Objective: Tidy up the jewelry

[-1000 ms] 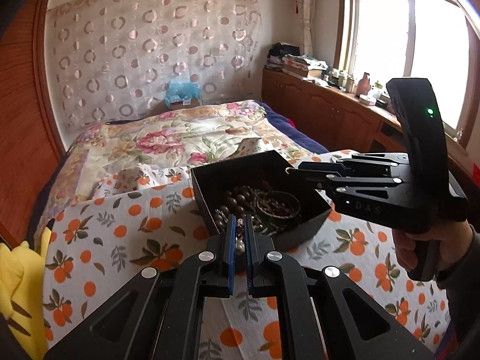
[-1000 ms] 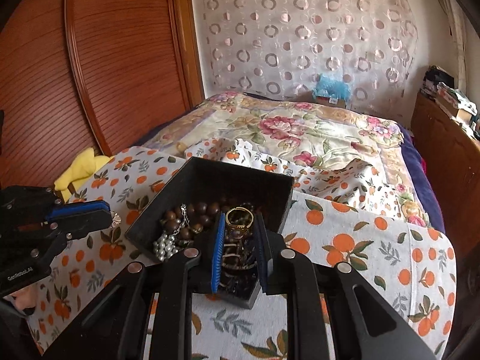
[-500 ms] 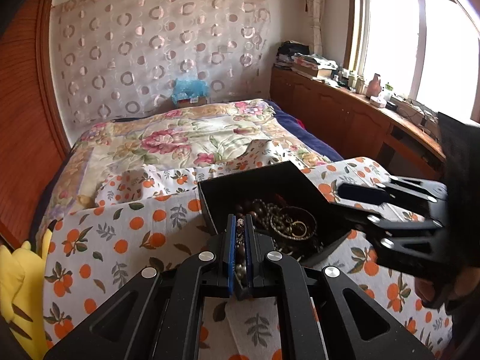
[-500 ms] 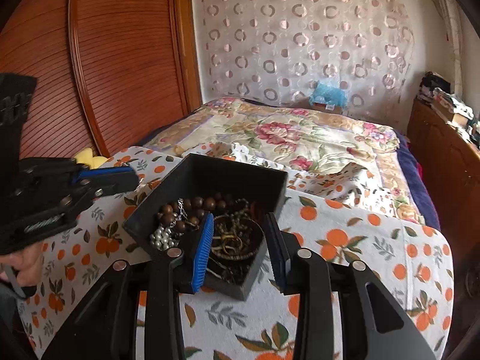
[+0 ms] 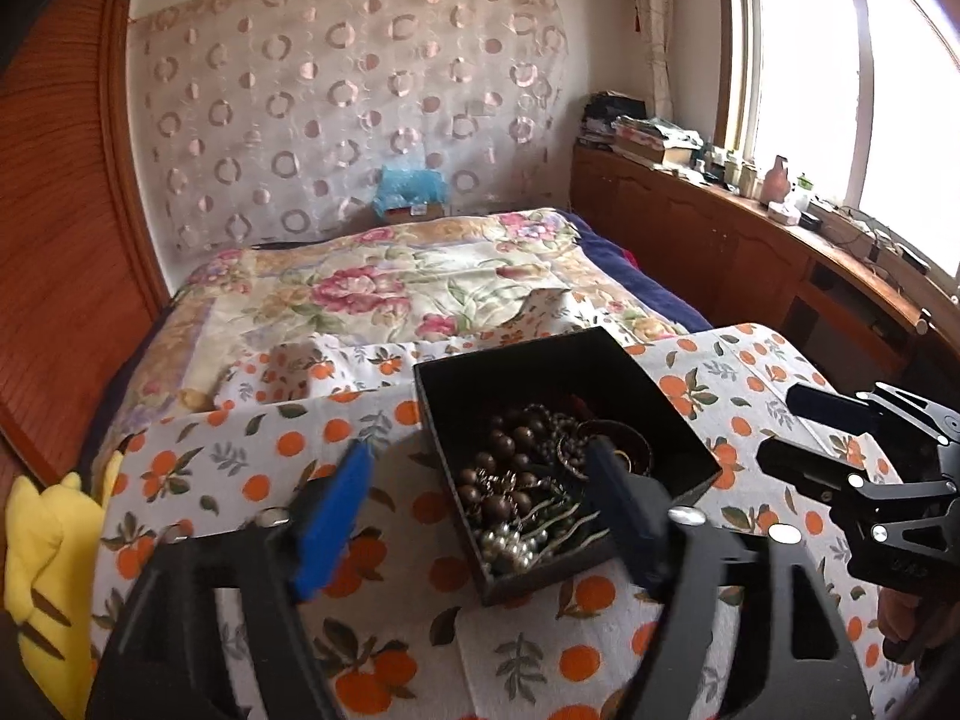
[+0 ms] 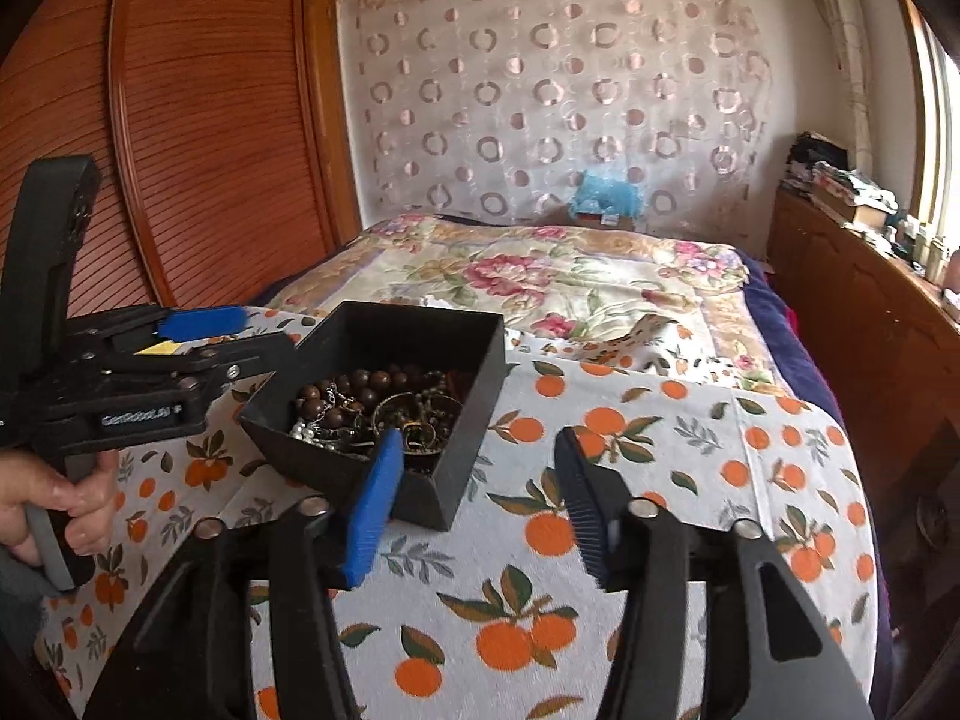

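Observation:
A black open box (image 5: 666, 396) stands on the orange-print tablecloth (image 5: 252, 462), filled with brown beads (image 5: 504, 450), pearls (image 5: 510, 546) and bangles. My left gripper (image 5: 480, 516) hovers at the box's near side. Its jaws are opening wide, with the box's near left part seen between them and nothing pressed. In the right wrist view the box (image 6: 480, 384) sits left of my right gripper (image 6: 477, 504). That gripper's jaws are opening over bare cloth, with only the box's near corner by the blue left pad (image 6: 372, 504). A hand (image 6: 54, 504) holds the left gripper (image 6: 198, 342).
A yellow plush toy (image 5: 42, 546) lies at the table's left edge. Behind the table is a bed with a floral quilt (image 5: 384, 288). A wooden cabinet (image 5: 720, 252) under the window runs along the right, and a wooden wardrobe door (image 6: 210, 150) stands on the left.
The left gripper, shut on a strand of jewelry, has opened wide and the strand lies in the box. The right gripper has opened and drawn away to the right of the box.

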